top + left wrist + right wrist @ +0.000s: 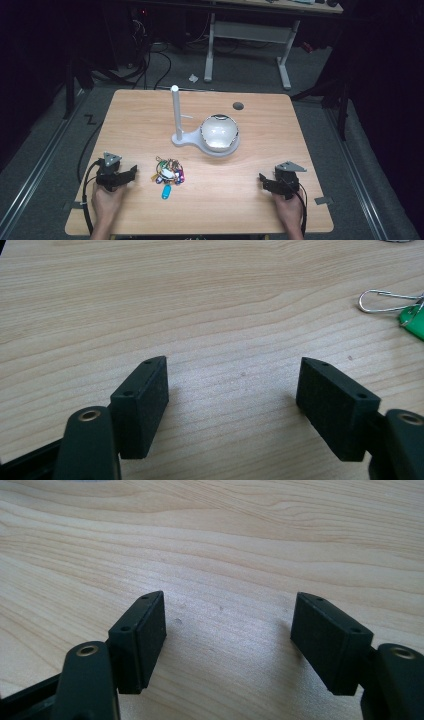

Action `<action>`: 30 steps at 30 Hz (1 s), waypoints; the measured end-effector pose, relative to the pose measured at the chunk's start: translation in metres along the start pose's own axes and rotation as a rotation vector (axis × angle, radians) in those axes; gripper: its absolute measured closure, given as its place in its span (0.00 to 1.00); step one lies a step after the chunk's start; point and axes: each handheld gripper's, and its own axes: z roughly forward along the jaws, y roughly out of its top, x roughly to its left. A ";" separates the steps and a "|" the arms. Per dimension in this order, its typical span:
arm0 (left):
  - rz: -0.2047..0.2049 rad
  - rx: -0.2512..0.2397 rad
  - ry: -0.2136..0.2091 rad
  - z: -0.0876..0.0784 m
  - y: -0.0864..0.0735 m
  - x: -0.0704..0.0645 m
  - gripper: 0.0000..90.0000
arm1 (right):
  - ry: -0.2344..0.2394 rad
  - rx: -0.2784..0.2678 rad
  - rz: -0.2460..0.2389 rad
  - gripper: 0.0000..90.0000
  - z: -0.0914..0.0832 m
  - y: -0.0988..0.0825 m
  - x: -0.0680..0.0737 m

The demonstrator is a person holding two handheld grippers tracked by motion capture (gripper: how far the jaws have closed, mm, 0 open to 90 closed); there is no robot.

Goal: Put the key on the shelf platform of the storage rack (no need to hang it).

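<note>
Wooden table (260, 165) is hosting a start: left gripper (116, 174) and right gripper (280, 184) are resting wide apart, empty, flanking keys (168, 172) lying before the bowl (219, 133); grasping them likely comes next.

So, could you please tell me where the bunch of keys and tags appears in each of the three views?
High view: the bunch of keys and tags lies front-left of centre, right of the left gripper.
Left gripper view: its wire ring and green tag sit at the right edge.
Right gripper view: not in it.
Shared landmark: the wooden tabletop.
</note>
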 end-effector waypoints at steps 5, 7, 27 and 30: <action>0.014 0.010 -0.007 0.000 0.000 0.001 0.30 | 0.000 0.000 0.000 0.34 0.000 0.000 0.000; 0.008 0.012 -0.004 -0.001 -0.001 0.000 0.28 | 0.000 0.000 0.000 0.34 0.000 0.000 0.000; 0.012 0.025 -0.006 -0.004 0.000 0.002 0.28 | 0.000 0.000 0.000 0.34 0.000 0.000 0.000; -0.009 0.027 -0.013 -0.007 0.003 0.002 0.29 | 0.000 0.000 0.000 0.34 0.000 0.000 0.000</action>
